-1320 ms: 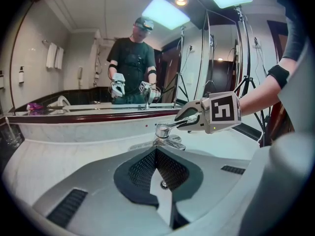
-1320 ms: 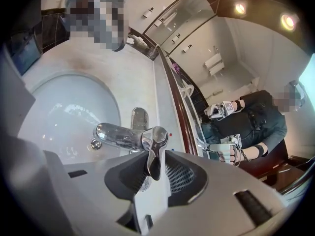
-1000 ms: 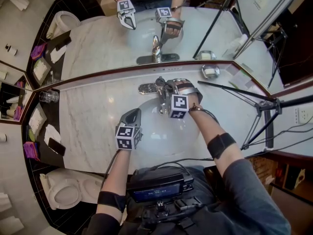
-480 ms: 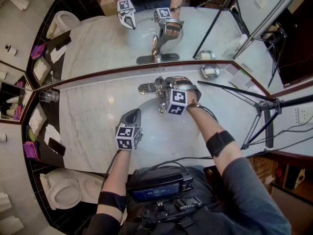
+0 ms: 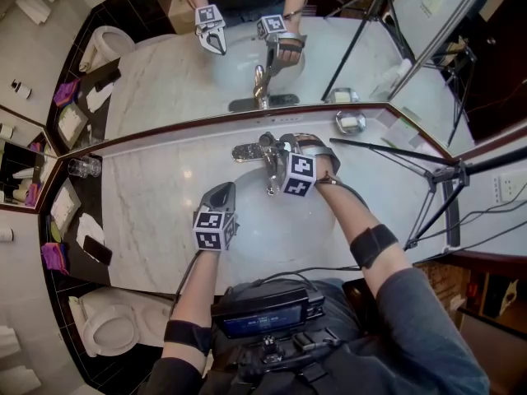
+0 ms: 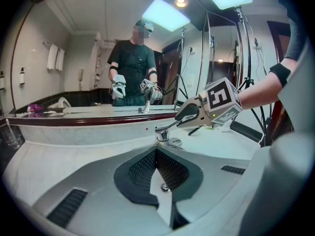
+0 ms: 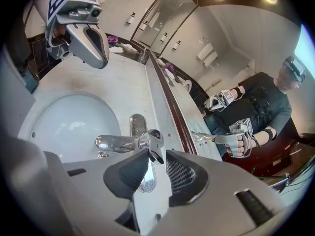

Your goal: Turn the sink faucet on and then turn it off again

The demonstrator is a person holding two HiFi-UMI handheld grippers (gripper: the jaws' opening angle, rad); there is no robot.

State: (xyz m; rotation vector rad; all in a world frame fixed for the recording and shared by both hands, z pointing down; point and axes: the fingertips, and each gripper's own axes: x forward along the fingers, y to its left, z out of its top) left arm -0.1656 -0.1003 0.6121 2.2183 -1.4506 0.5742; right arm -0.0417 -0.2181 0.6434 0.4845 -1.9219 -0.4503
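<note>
The chrome faucet stands at the back of the white sink basin. My right gripper is at the faucet's top. In the right gripper view the tip of the lever handle lies between the jaws of my right gripper. Those jaws have just been opening, and a gap shows beside the lever. The spout points out over the basin. My left gripper hovers shut and empty over the basin's left rim, apart from the faucet.
A mirror runs along the back of the marble counter. A soap dish sits back right and a glass tumbler far left. Tripod legs stand at the right. A toilet is lower left.
The right gripper has rolled a little at the faucet handle and its jaws stand slightly wider. The left gripper has not moved.
</note>
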